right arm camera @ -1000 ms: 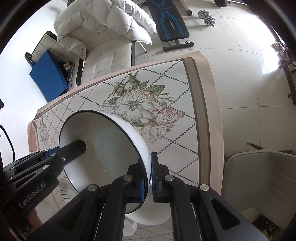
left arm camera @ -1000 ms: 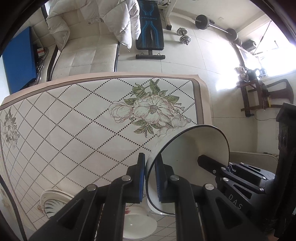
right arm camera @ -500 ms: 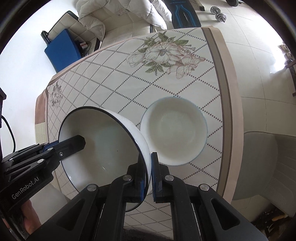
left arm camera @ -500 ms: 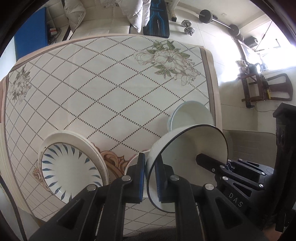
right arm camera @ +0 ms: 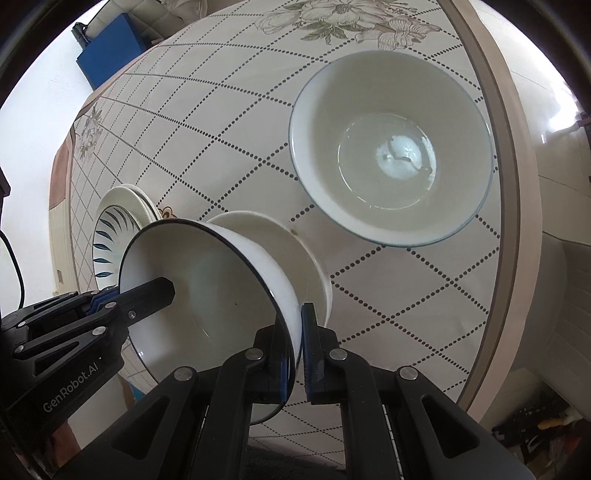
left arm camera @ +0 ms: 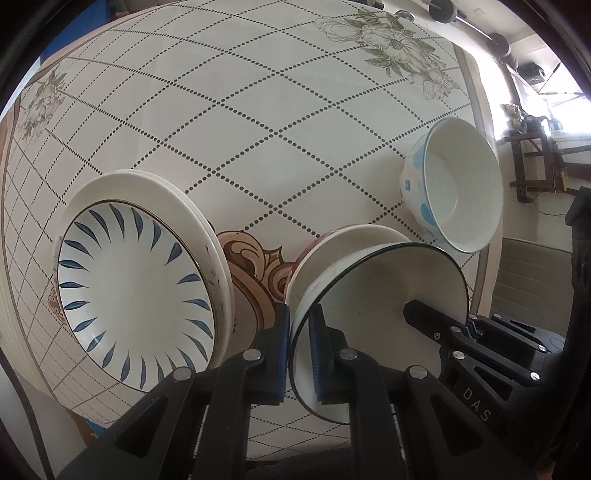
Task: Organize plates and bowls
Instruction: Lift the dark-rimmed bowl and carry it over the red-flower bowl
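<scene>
Both grippers hold one white bowl by its dark rim: the left gripper has its jaws clenched on one side, the right gripper on the opposite side. The bowl hangs tilted just above a second bowl on the desk. Stacked plates sit beside it, a blue-rimmed bowl farther off.

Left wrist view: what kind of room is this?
Likely a home living or dining area: a table under a floral tablecloth holds plates and a bowl, with a barbell on the tiled floor beyond.
</scene>
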{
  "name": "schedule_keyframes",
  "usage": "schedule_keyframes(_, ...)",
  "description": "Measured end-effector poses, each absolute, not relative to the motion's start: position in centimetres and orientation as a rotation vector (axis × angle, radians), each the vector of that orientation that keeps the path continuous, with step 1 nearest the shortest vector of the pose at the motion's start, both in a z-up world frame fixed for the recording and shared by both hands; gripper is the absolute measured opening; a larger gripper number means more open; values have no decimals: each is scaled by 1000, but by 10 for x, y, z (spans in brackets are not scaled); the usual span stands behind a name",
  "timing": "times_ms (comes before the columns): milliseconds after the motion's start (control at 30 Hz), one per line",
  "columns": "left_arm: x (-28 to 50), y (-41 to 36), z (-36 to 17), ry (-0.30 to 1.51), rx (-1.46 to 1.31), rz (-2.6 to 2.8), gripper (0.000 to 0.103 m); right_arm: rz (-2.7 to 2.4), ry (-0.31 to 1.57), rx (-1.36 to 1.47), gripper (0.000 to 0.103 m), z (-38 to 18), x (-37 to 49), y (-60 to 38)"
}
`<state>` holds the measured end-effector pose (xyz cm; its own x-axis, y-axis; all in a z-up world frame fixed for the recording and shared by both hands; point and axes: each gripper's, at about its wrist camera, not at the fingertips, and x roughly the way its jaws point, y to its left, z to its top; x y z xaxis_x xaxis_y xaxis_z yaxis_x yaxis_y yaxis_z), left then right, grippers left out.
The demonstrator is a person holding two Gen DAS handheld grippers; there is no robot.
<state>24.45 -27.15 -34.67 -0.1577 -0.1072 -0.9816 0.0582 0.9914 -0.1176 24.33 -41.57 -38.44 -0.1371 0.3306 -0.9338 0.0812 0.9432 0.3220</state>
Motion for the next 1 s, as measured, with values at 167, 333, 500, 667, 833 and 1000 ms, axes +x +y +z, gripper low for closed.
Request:
schedule_keyframes(167, 241, -277, -353, 1728, -16, -133, 8, 206, 1730, 309, 7, -398, 241, -416)
schedule_keyframes(333, 242, -277, -361, 1741, -18, -121, 8, 202, 1734, 291, 7, -400, 245, -416)
schedule_keyframes(500, 243, -276, -367, 1760, -29, -111, 8, 201, 1748, 246, 7, -401, 254, -409)
schedule_keyframes(667, 246, -268, -368, 1770, -54, -105, 8, 192, 1775, 239, 7, -405, 261, -408)
schedule_keyframes(833, 243, -260, -370, 1780, -70, -104, 8, 190, 1804, 269, 9, -406, 261, -410)
schedule_keyframes(1000, 246, -254, -371, 1781, -90, -101, 8, 190, 1815, 310, 12, -401, 259, -416)
